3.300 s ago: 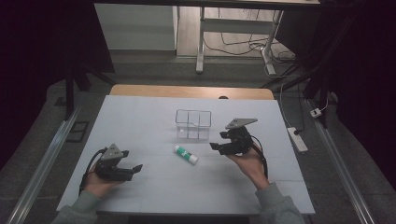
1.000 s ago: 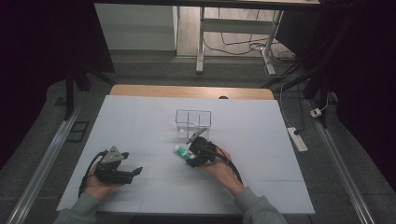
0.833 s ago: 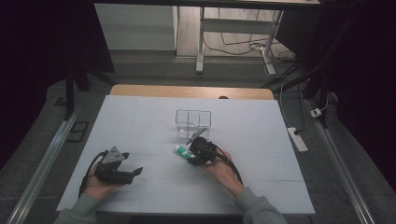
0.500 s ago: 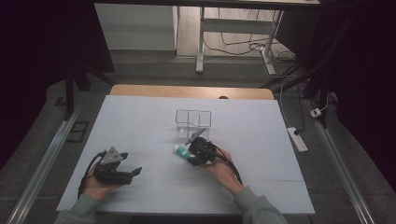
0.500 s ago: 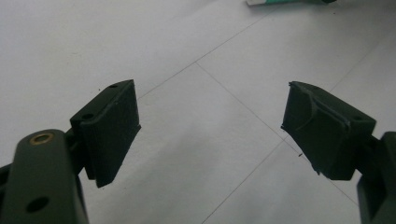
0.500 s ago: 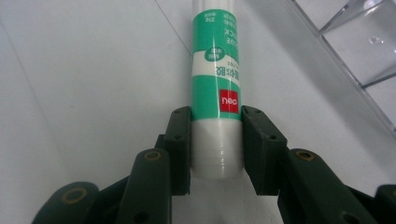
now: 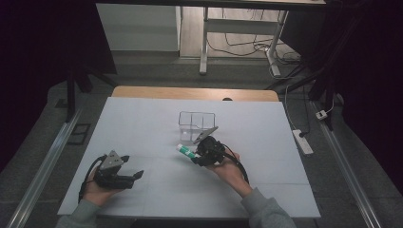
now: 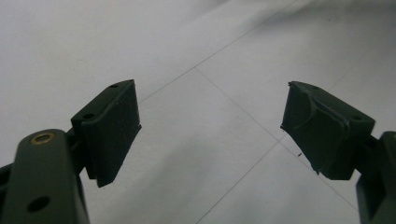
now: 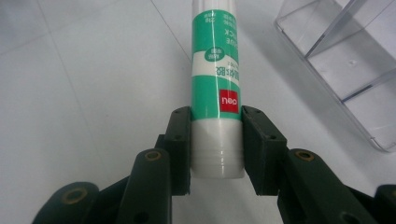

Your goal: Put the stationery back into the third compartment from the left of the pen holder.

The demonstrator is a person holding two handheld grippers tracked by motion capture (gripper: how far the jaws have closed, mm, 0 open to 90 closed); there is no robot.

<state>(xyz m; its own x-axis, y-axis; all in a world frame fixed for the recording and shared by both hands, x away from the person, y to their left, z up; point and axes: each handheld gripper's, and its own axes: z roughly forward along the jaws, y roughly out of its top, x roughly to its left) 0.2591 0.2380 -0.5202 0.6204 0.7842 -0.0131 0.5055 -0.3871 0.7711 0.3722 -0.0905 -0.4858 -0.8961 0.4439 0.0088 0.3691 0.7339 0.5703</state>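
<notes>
Both handheld tools are the same build: the left tool [image 7: 138, 175] and right tool [image 7: 194, 160] are chunky black units with a grey three-cornered plate on top and a black cable trailing off each. Up close the jaws are dark, blocky pads on perforated arms with brass-coloured rivets and small screw holes. Sleeves are grey-green, cuffs at the wrists.

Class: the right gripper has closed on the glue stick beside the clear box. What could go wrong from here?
1. The right gripper grips the glue stick near its white end, so the long free end might tip or swivel when lifted.
2. The clear box stands close by; a swinging stick could knock its thin wall.
3. The round, smooth stick might slip between the pads.
</notes>
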